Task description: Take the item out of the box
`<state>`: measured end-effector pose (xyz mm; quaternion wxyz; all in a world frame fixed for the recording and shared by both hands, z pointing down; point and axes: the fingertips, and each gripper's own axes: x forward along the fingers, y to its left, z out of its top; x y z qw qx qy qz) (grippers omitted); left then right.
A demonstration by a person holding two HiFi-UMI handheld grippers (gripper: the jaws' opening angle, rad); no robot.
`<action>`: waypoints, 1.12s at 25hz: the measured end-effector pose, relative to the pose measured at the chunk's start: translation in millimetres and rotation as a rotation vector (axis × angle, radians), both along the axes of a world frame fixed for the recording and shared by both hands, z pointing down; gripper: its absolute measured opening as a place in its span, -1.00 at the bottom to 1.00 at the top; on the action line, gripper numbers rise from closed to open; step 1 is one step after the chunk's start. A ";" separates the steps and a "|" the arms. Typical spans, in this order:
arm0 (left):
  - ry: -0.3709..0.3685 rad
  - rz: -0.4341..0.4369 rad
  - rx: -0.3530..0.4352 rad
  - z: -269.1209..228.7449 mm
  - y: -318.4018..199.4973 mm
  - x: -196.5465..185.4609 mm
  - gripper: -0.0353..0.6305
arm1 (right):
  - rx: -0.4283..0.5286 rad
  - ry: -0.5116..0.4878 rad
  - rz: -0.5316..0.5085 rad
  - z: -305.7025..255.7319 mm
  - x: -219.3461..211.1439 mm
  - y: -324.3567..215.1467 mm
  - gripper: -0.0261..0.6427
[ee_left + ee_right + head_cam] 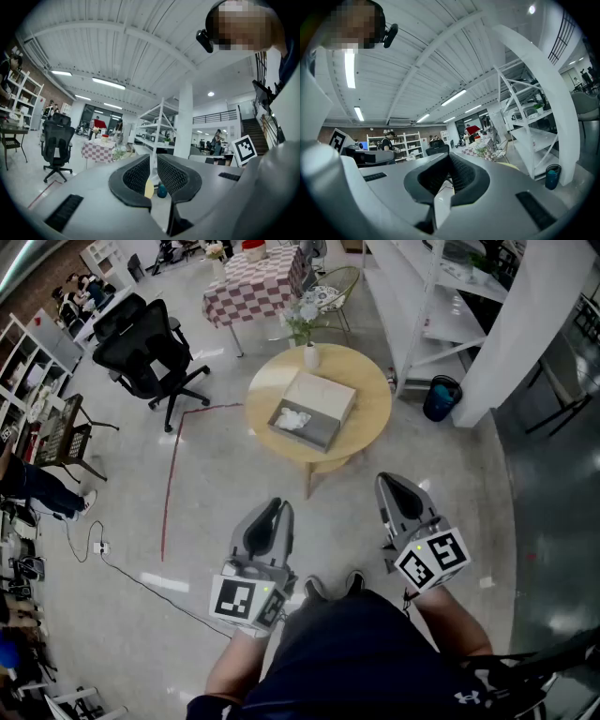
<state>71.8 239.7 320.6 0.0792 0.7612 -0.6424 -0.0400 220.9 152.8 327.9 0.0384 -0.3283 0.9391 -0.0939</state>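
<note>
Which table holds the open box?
The round light wooden table: the open grey cardboard box sits on it, unlike the red-checked-cloth table beyond.

An open box [326, 397] (beige lid, grey walls) on a round table [367, 381] holds a white item [293, 419].

Pale wooden round table [370, 409] at upper centre carries a grey box [323, 434] holding a white item [293, 418]. Red-and-white checked tablecloth [253, 292] at the top; black chair [141, 338] at upper left.
</note>
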 end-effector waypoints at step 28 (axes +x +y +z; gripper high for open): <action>0.030 0.039 0.023 11.7 38.6 -88.9 -0.71 | 0.012 0.013 0.052 -0.1 -76.8 48.1 -0.89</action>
